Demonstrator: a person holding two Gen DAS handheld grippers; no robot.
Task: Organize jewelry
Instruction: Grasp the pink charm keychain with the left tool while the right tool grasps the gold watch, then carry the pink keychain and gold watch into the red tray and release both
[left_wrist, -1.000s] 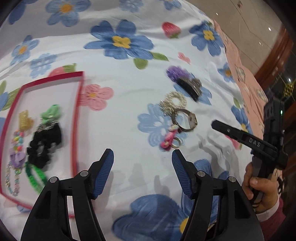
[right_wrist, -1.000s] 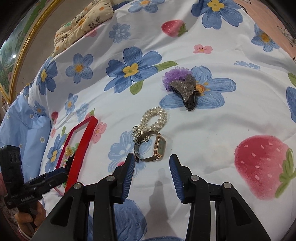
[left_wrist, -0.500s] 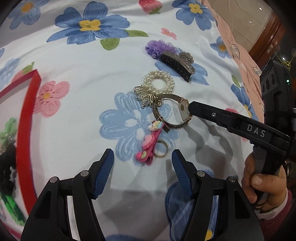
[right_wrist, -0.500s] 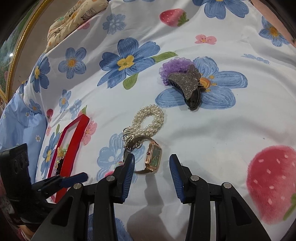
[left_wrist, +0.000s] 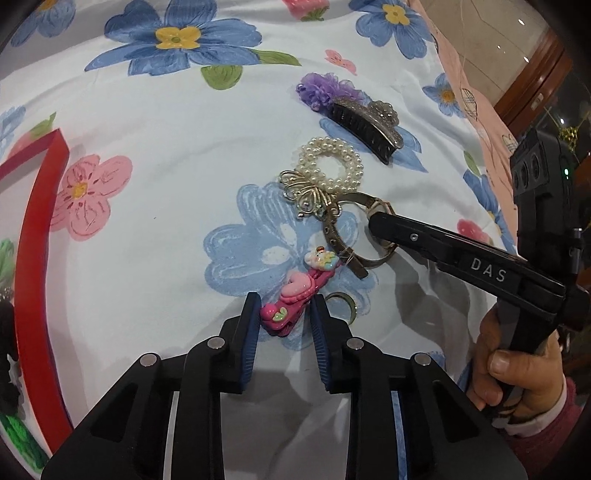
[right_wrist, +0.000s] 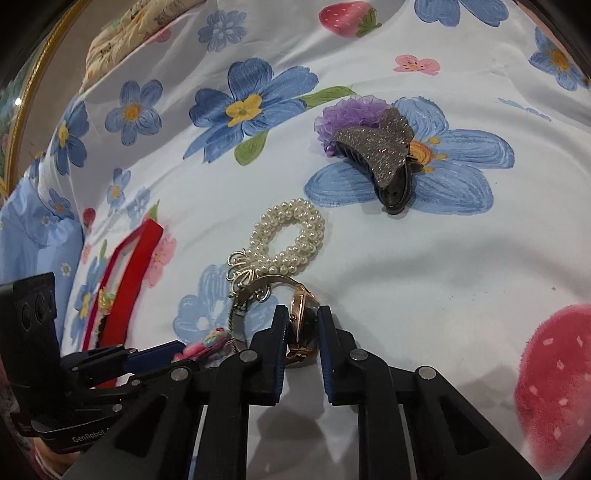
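Note:
A pink charm keyring (left_wrist: 295, 295) lies on the floral sheet between the fingers of my left gripper (left_wrist: 283, 308), which has closed in around its lower end. My right gripper (right_wrist: 302, 325) is closed on the gold watch (right_wrist: 301, 319); in the left wrist view its finger covers the watch face (left_wrist: 380, 212). A pearl bracelet with a silver butterfly (left_wrist: 330, 168) lies just beyond, also in the right wrist view (right_wrist: 291, 240). A glittery hair claw (left_wrist: 365, 125) and a purple scrunchie (left_wrist: 321, 86) lie farther back. The red tray (left_wrist: 40, 236) sits left.
The tray holds a black scrunchie (left_wrist: 7, 354) and green items (left_wrist: 18, 439). A blue pillow (right_wrist: 33, 240) and a gold frame edge (right_wrist: 26, 92) lie far left in the right wrist view. A pink cloth (left_wrist: 476, 107) hangs at the bed's right edge.
Both grippers moved forward and narrowed: the left closed in around the pink keyring, the right onto the watch.

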